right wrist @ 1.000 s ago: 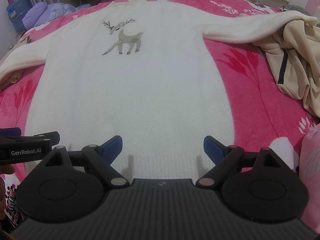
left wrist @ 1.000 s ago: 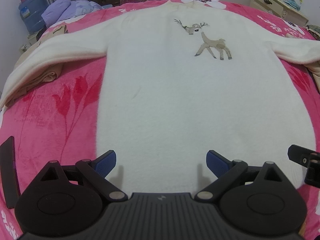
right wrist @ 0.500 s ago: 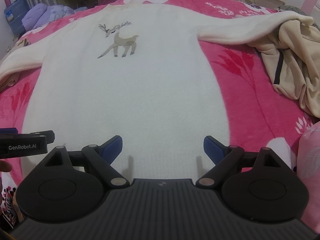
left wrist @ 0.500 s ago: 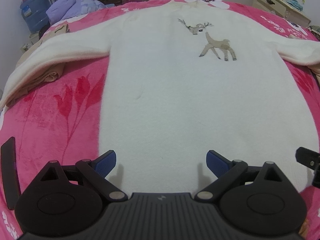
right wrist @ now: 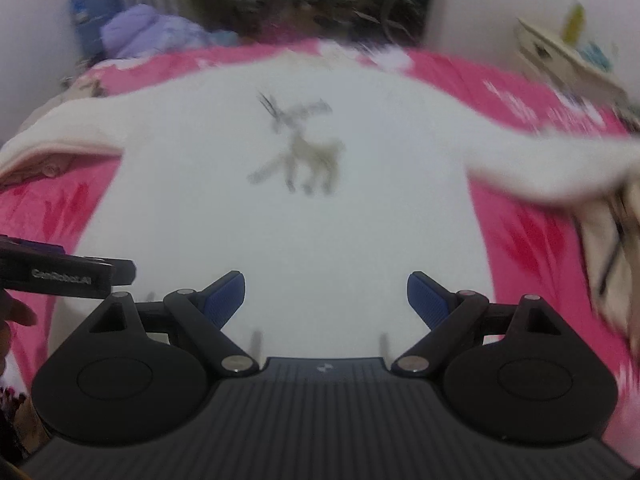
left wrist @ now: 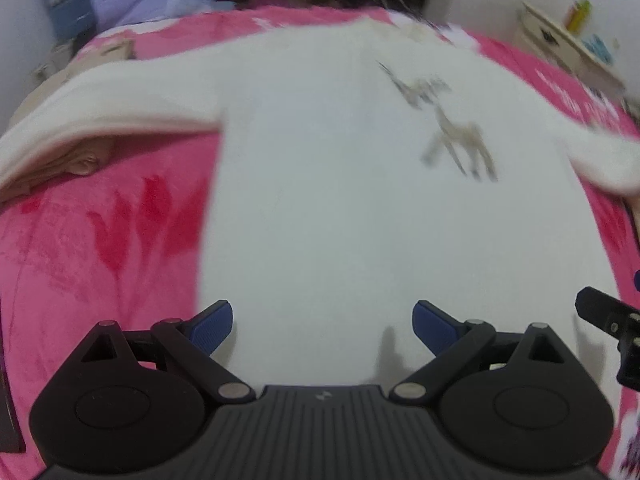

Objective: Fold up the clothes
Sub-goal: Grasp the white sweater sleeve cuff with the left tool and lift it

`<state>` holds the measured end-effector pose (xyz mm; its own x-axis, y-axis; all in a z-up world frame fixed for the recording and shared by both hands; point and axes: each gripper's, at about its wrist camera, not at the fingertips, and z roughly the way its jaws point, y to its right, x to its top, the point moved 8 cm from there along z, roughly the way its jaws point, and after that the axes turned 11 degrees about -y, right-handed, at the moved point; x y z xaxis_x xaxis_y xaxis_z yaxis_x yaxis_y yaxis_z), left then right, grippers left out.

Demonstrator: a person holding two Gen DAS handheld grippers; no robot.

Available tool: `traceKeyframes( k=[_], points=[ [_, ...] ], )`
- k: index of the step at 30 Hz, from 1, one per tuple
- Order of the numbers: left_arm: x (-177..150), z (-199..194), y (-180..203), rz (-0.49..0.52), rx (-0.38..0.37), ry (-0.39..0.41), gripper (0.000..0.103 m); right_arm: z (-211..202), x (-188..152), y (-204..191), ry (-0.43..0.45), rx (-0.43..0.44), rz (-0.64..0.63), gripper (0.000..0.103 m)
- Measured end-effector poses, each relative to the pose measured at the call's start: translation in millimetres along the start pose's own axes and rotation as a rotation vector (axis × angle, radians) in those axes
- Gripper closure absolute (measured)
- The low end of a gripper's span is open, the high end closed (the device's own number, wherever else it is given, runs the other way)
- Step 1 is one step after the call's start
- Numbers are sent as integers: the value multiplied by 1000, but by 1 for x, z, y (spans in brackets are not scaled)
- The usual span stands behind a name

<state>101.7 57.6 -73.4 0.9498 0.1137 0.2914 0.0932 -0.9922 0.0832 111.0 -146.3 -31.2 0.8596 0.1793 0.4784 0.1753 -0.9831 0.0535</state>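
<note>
Both claws have swung forward over the white sweater (left wrist: 340, 200), blurring the view. My left claw (left wrist: 322, 320) and right claw (right wrist: 326, 294) gape apart, empty, poised above the hem, likely to take it for folding.

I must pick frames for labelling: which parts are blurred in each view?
Left wrist view: sweater and its deer motif smeared by motion; left gripper sharp. Right wrist view: same smear, stronger at the right edge; right gripper sharp, jaws open.

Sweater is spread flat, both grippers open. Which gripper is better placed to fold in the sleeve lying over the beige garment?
Probably right: the right gripper views that sleeve over the beige garment more fully.
</note>
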Motion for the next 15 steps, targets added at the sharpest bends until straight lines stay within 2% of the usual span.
traceKeyframes(
  k=[2, 7, 15],
  points=[
    [12, -3, -21, -56, -8, 27, 6, 6, 26, -10, 43, 21, -48, 14],
    [31, -14, -97, -223, 35, 133, 6, 18, 80, -51, 140, 128, -156, 14],
    [30, -29, -250, -697, 74, 285, 6, 43, 133, -166, 226, 381, -312, 14]
  ],
)
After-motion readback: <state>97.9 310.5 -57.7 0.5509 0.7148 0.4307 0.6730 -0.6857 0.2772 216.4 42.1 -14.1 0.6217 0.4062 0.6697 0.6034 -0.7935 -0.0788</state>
